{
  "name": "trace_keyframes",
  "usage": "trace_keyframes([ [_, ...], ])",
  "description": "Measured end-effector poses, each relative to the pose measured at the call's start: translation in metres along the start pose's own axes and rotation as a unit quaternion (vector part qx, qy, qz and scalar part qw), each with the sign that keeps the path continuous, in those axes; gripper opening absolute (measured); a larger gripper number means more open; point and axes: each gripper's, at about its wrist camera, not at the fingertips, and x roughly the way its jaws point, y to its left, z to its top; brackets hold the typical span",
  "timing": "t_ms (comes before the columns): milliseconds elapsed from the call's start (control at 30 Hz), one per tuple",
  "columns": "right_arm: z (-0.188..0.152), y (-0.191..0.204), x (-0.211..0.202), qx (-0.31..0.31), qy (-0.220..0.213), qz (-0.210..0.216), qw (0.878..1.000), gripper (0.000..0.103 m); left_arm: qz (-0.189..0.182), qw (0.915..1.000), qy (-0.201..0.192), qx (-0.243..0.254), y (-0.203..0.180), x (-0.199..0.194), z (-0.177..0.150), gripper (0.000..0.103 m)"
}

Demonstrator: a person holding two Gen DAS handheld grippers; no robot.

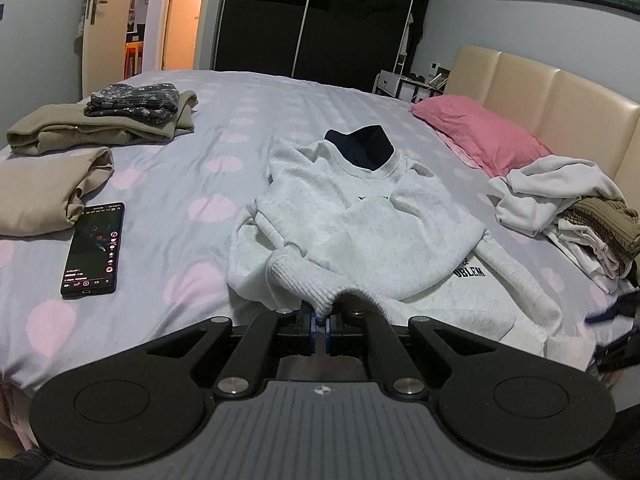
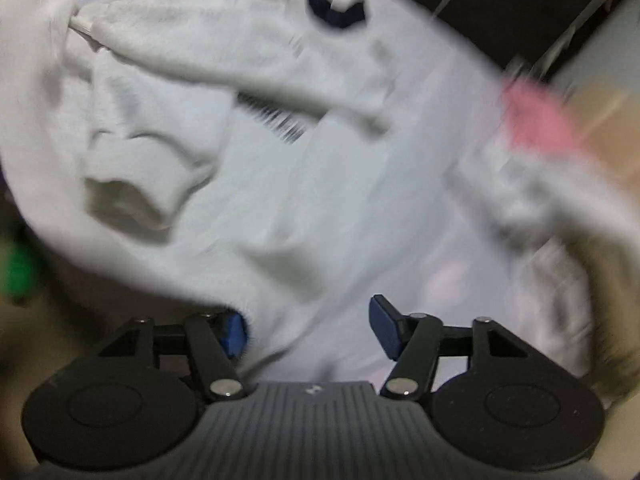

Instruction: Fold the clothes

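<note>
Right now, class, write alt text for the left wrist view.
The left gripper is shut on the ribbed cuff of a pale grey sweatshirt spread on a pink-dotted bed. A phone and folded clothes lie left; a pink pillow and unfolded pile lie right.

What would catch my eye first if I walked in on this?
A pale grey sweatshirt lies crumpled mid-bed, its ribbed cuff pinched in the shut left gripper. A lit phone lies on the spotted sheet to its left, beyond it folded clothes; a pink pillow lies by the headboard. The right gripper stands open over the sweatshirt, its view blurred.
</note>
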Motion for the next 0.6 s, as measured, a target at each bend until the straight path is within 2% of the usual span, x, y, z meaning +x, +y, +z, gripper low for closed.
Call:
trace_keyframes([
  [33,-0.001,0.002,0.005,0.007,0.016,0.006,1.000,0.052,0.000,1.0000,0.000,-0.001,0.000,0.000,0.000,0.002],
  [100,-0.006,0.003,0.020,0.036,0.054,0.008,0.998,0.045,-0.001,1.0000,0.001,-0.003,0.000,0.001,0.000,0.002],
  [167,-0.010,-0.003,0.034,0.095,0.088,0.026,0.991,0.042,-0.001,1.0000,0.001,-0.003,0.000,0.000,0.000,0.002],
  [200,-0.011,-0.007,0.039,0.123,0.099,0.034,0.987,0.037,0.000,1.0000,0.002,-0.002,0.001,0.000,0.000,0.002],
  [233,-0.011,-0.009,0.042,0.143,0.106,0.042,0.983,0.017,-0.001,1.0000,0.003,-0.002,0.001,-0.001,-0.001,0.002],
  [267,-0.011,-0.013,0.043,0.164,0.109,0.053,0.979,0.010,-0.003,1.0000,0.006,-0.003,0.003,-0.002,-0.002,0.002],
  [400,-0.005,-0.032,0.022,0.213,0.109,0.077,0.968,0.006,-0.021,0.9983,0.052,-0.016,0.015,-0.011,0.003,0.002],
  [500,0.006,-0.060,-0.024,0.240,0.069,0.093,0.964,0.005,-0.028,0.9964,0.079,-0.014,0.025,-0.030,0.008,0.002],
  [600,0.015,-0.087,-0.081,0.257,0.025,0.103,0.961,0.004,-0.025,0.9972,0.070,-0.009,0.035,-0.058,0.014,0.000],
])
